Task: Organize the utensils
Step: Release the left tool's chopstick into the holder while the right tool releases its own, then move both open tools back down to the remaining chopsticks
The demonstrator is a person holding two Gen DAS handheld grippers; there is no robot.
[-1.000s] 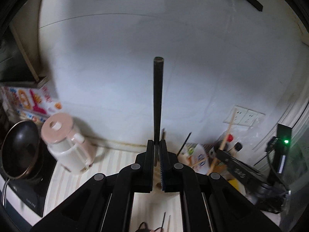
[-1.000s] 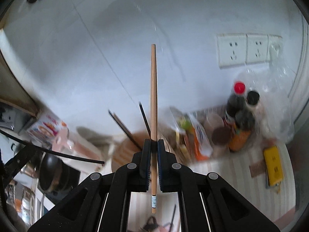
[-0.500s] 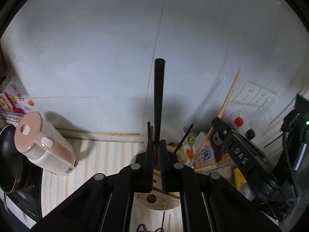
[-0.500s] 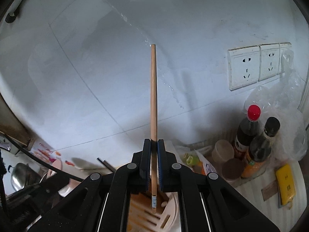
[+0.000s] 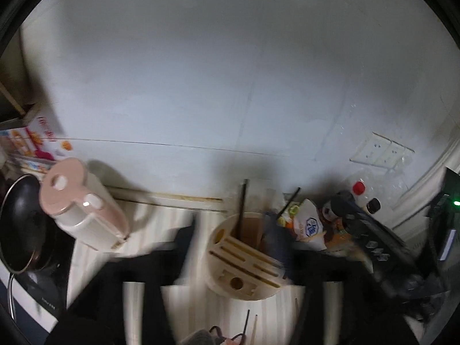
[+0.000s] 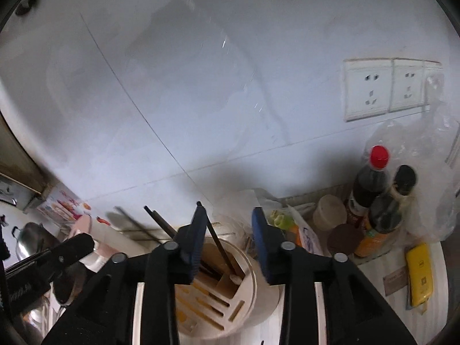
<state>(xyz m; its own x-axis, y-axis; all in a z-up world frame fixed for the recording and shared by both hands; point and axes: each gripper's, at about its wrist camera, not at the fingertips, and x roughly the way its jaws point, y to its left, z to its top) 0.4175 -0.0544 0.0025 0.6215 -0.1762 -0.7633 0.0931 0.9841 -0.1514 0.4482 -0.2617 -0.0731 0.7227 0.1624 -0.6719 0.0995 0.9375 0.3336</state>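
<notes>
A cream round utensil holder (image 5: 227,283) with slots stands on the striped counter, and it also shows in the right wrist view (image 6: 261,302). Dark chopsticks (image 5: 241,210) stand in it; they also show in the right wrist view (image 6: 220,241). My left gripper (image 5: 233,238) is open, blurred by motion, with its fingers on either side of the holder and nothing in it. My right gripper (image 6: 230,218) is open and empty just above the holder. Loose chopsticks (image 5: 250,326) lie on the counter in front.
A pink and white kettle (image 5: 83,210) and a black pan (image 5: 20,221) stand at the left. Sauce bottles (image 6: 371,189), jars and a snack bag (image 5: 310,224) crowd the right. A yellow packet (image 6: 419,276) lies at the far right. The tiled wall has sockets (image 6: 371,89).
Both grippers have opened. The black chopstick has left the left gripper and the wooden chopstick has left the right one. Both grippers now sit lower, over the holder.
</notes>
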